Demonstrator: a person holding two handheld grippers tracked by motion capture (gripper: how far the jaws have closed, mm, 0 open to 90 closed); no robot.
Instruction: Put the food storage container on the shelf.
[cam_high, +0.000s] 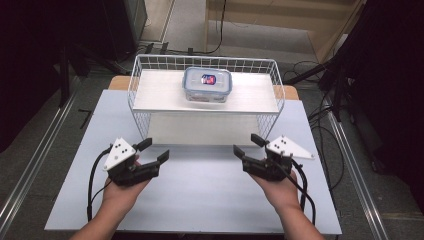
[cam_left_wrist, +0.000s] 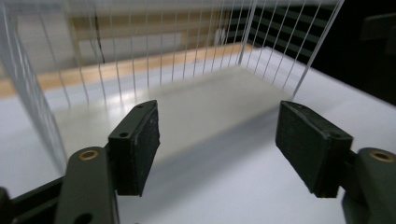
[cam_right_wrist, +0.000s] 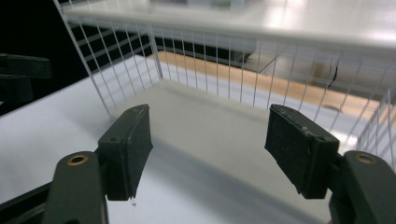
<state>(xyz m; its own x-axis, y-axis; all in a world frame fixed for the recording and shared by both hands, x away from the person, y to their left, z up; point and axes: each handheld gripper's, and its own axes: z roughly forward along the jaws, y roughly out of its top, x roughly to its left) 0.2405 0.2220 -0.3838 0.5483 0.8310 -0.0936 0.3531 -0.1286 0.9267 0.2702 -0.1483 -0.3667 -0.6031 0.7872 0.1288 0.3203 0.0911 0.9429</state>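
Both tongs agape, lidded box well beyond on rack.

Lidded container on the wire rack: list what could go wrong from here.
1. The lidded container sits on the top shelf; reaching over the wire rack rim, a claw could snag.
2. Both the left claw and the right claw are open and empty, far apart; an uneven two-sided grip may tilt it.

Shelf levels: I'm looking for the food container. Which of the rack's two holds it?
The upper shelf holds the clip-lid container; the lower level beneath it is bare.
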